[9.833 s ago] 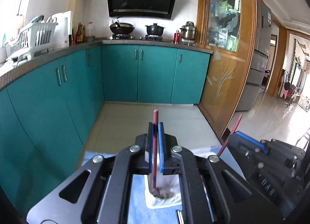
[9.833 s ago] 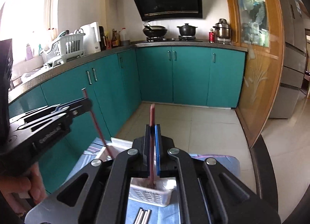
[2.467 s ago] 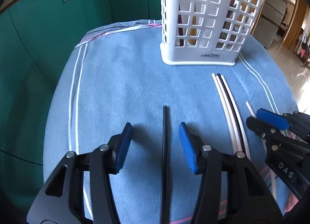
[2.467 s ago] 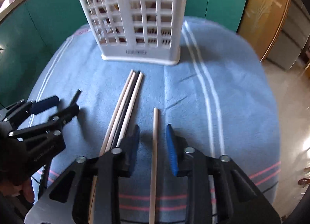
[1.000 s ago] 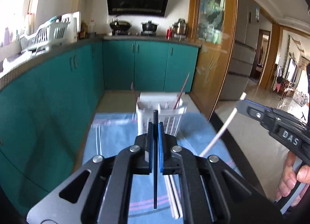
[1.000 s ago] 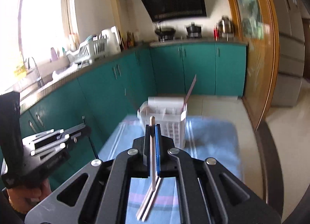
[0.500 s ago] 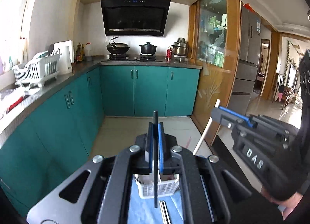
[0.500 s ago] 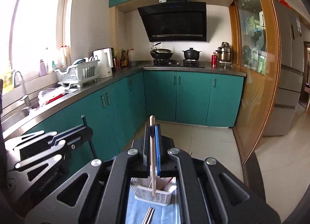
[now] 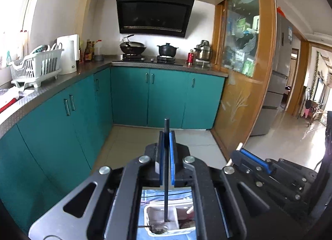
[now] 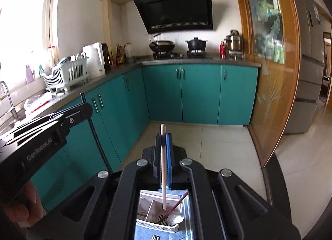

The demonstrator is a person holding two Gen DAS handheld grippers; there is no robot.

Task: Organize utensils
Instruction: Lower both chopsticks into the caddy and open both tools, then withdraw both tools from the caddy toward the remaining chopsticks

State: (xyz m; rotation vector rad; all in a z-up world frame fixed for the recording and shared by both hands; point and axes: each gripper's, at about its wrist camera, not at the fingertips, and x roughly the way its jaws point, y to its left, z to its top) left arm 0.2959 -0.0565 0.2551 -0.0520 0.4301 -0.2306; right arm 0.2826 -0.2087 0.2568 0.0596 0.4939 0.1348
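My black chopstick (image 9: pixel 166 169) stands upright, clamped in my left gripper (image 9: pixel 165 155), its tip over the white basket (image 9: pixel 147 217) for a straight drop. My right gripper (image 10: pixel 164 157) likewise pinches a wooden chopstick (image 10: pixel 163 169) vertical above the basket's compartments, on the blue cloth (image 10: pixel 143 232).

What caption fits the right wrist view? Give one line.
Right gripper holds a pale chopstick upright above the white utensil basket.
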